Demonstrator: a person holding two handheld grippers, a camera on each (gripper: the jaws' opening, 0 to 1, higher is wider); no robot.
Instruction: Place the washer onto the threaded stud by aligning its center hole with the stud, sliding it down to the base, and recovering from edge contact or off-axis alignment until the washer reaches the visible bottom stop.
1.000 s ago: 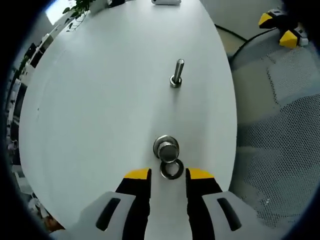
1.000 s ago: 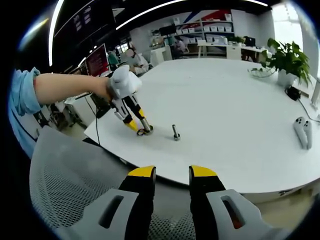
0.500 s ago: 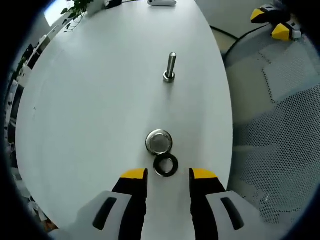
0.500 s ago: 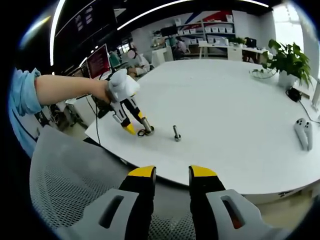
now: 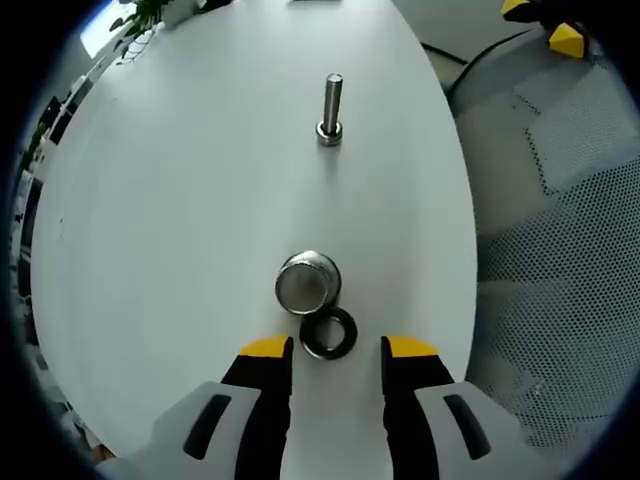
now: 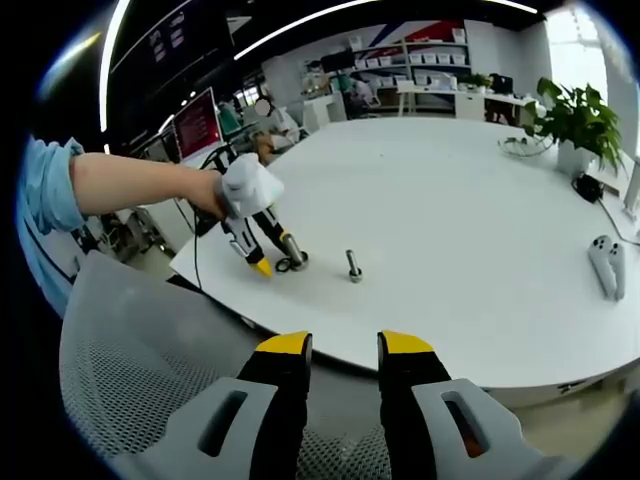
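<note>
Fingers of your left gripper (image 5: 334,352) stand apart, with the washer (image 5: 329,333) flat on the counter (image 5: 180,200) just between their tips. A steel cup (image 5: 307,282) touches it at 11 o'clock; its contents can't be told. Closing now could nudge the cup or skid the washer. Your stud (image 5: 331,108) stands at 12. Right gripper (image 6: 343,347) fingers hang apart, empty.
</note>
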